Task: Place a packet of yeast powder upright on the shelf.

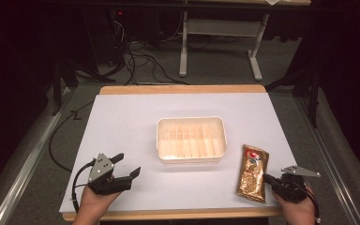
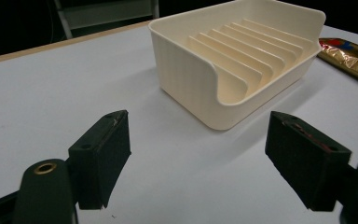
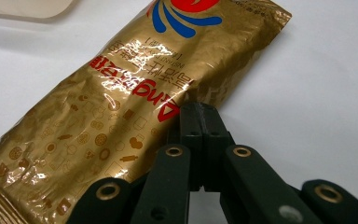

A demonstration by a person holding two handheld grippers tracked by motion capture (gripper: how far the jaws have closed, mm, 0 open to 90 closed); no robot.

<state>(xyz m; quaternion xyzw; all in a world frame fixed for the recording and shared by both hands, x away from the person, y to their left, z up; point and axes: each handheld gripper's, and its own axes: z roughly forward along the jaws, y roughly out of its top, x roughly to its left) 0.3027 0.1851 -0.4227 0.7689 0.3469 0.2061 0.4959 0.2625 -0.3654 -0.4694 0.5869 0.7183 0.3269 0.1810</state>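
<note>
High view: a white table top (image 1: 122, 122) with a cream ridged tray (image 1: 159, 140) sitting in the middle. To the right of the tray, near but not touching it, a shiny gold snack packet (image 1: 253, 173) lying flat on the table, long way running from the near edge toward the far edge. At the near left, the left gripper (image 1: 127, 164) held in a hand, well apart from the tray. At the near right, the right gripper (image 1: 267, 179) held in the other hand, with its tips right at the near end of the packet.

Left gripper view: two black jaws standing wide apart, nothing between them but bare table. Tray straight ahead, its thin ridges in a row inside. One end of the gold packet peeking in behind the tray's right side.

Right gripper view: both black jaws pressed tight together, no gap to see. Tips touching the long edge of the gold packet, low down by the table. Hard to tell if a bit of the foil edge is pinched in there. Packet lying flat, red and blue logo at the far end, red letters upside down across the middle.
</note>
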